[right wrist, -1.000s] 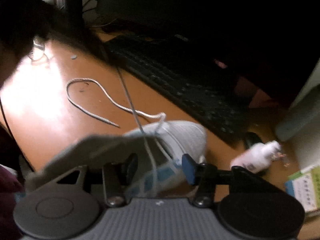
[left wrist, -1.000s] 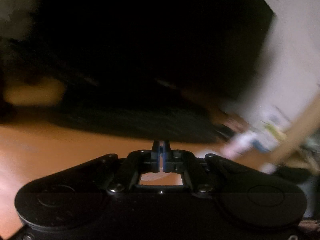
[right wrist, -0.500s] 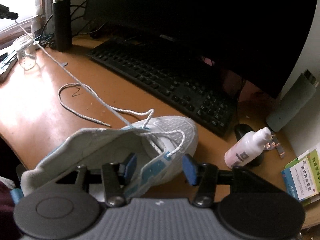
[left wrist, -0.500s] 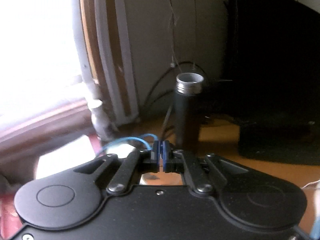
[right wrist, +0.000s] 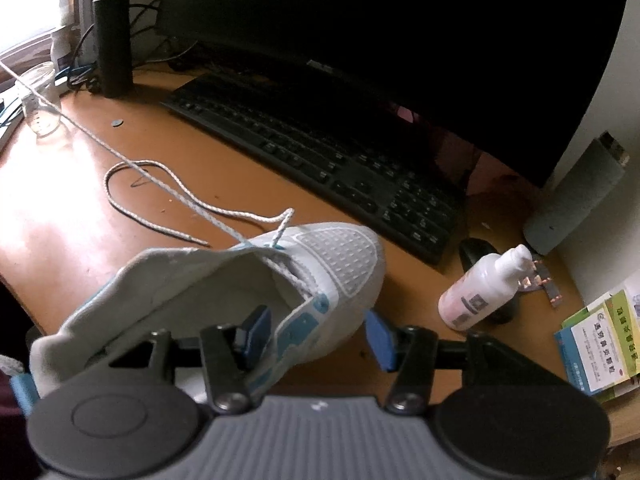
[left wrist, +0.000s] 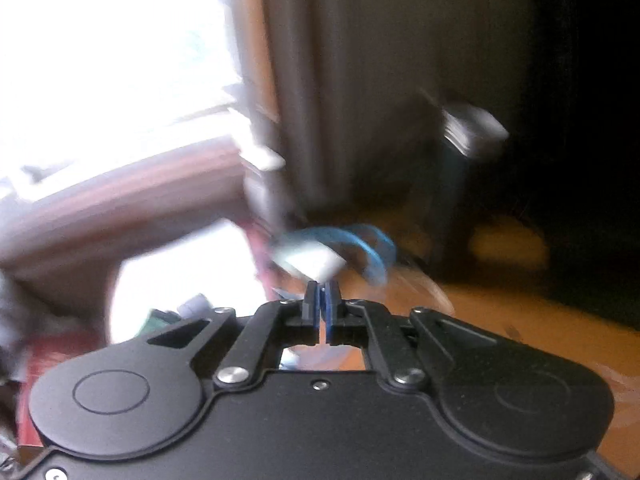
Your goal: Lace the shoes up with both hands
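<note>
A: Setting: orange desk (right wrist: 72, 208), keyboard (right wrist: 320, 160) and monitor behind.

B: Shoe (right wrist: 248, 292) lies mid-desk, toe toward the keyboard. Lace (right wrist: 160, 182) runs taut from the front eyelets off to the upper left.

A: Tongs?

B: Left tongs (left wrist: 322, 304) are pressed shut; lace between them not discernible. Right tongs (right wrist: 316, 334) straddle the shoe's side, jaws just opening, not pressing.

A: Step: drawing slack through. Next, judged: thread the next eyelet.

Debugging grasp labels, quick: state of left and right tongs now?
Left tongs: shut; view blurred, pinched lace cannot be confirmed.
Right tongs: open, shoe side wall between pads, not clamped.
</note>
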`<state>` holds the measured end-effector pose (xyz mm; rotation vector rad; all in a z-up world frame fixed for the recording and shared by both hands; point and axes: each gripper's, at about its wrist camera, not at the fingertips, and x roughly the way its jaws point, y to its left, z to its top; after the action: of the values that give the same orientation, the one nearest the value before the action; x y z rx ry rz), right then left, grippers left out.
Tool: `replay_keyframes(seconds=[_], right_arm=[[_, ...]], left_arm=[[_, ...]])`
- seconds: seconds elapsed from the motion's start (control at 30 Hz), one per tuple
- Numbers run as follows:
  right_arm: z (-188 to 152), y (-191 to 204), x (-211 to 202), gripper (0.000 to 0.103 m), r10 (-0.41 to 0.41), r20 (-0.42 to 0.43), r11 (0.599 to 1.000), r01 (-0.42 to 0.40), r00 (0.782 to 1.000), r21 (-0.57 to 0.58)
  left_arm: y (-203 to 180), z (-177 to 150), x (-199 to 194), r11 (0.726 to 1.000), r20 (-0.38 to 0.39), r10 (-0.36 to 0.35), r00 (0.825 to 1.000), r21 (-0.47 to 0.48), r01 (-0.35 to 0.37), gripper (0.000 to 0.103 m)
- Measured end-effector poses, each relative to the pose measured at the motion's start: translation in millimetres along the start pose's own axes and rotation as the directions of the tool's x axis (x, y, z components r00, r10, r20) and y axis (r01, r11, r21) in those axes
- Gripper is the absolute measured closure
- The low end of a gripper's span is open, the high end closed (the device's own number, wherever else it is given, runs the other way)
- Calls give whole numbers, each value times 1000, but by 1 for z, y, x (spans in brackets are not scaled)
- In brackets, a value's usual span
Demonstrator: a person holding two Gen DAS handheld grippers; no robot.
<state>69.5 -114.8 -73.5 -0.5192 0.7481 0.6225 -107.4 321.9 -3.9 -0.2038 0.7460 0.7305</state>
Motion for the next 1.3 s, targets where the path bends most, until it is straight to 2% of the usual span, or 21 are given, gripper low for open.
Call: replay_keyframes(seconds=[0.07, 0.13, 0.2, 0.23, 0.27, 0.3, 0.33, 0.37, 0.47, 0.53, 0.57, 0.63, 0.67, 0.7, 0.8, 0.9, 1.0, 1.17, 1.2, 1.27, 1.3], right_arm=[[2, 2, -2, 48, 7, 6, 1000, -7, 1000, 0], [4, 2, -4, 48, 13, 13, 1000, -13, 1000, 7], [6, 2, -5, 48, 28, 20, 999, -28, 999, 21], [7, 2, -5, 48, 31, 20, 999, -32, 999, 24], [8, 3, -5, 48, 35, 21, 999, -35, 999, 22], [9, 3, -5, 48, 38, 20, 999, -38, 999, 21], [9, 3, -5, 48, 39, 19, 999, -40, 999, 22], [10, 3, -6, 48, 43, 17, 999, -43, 999, 28], [10, 2, -8, 48, 46, 16, 998, -47, 999, 43], [11, 2, -9, 48, 46, 13, 997, -46, 999, 54], [12, 2, -9, 48, 45, 13, 997, -46, 999, 58], [12, 2, -10, 48, 48, 10, 995, -49, 999, 82], [12, 3, -10, 49, 51, 6, 994, -52, 999, 93], [12, 3, -10, 50, 56, 2, 993, -56, 998, 102], [9, 4, -11, 55, 69, -18, 989, -66, 997, 131], [6, 3, -13, 58, 74, -25, 983, -69, 997, 170], [3, 2, -15, 58, 76, -25, 977, -69, 997, 202], [-3, 2, -16, 57, 88, -28, 966, -79, 996, 244], [-4, 2, -16, 57, 92, -26, 964, -82, 995, 254], [-6, 1, -16, 57, 97, -21, 959, -88, 995, 269], [-6, 1, -16, 57, 98, -18, 958, -90, 995, 274]], left_arm=[[-19, -9, 5, 996, -56, -61, 997, 67, 64, 103], [-47, -23, 12, 977, -142, -147, 979, 133, 166, 103], [-69, -35, 15, 956, -195, -183, 964, 194, 221, 103], [-82, -41, 16, 942, -213, -193, 958, 235, 242, 98], [-92, -44, 15, 930, -214, -192, 958, 273, 247, 87], [-98, -43, 14, 927, -201, -194, 960, 282, 246, 80], [-105, -42, 12, 923, -185, -203, 962, 291, 251, 67], [-113, -41, 10, 913, -184, -223, 957, 305, 271, 67], [-154, -37, 10, 828, -199, -313, 929, 421, 370, 67], [-179, -36, 10, 759, -215, -366, 905, 493, 424, 67], [-194, -37, 10, 714, -231, -400, 887, 527, 460, 67], [-227, -43, 11, 607, -284, -462, 840, 589, 533, 68], [-239, -48, 12, 563, -306, -478, 823, 612, 555, 70], [-256, -53, 14, 505, -337, -494, 802, 640, 580, 71], [-294, -62, 24, 385, -410, -509, 757, 678, 627, 80], [-322, -71, 35, 290, -478, -492, 727, 698, 655, 85], [-336, -75, 38, 233, -519, -471, 713, 707, 668, 86], [-347, -80, 47, 181, -554, -441, 706, 716, 675, 86], [-350, -82, 49, 170, -564, -429, 705, 716, 677, 87], [-356, -87, 52, 159, -584, -401, 706, 714, 682, 99], [-357, -86, 54, 157, -593, -401, 698, 706, 690, 102]])
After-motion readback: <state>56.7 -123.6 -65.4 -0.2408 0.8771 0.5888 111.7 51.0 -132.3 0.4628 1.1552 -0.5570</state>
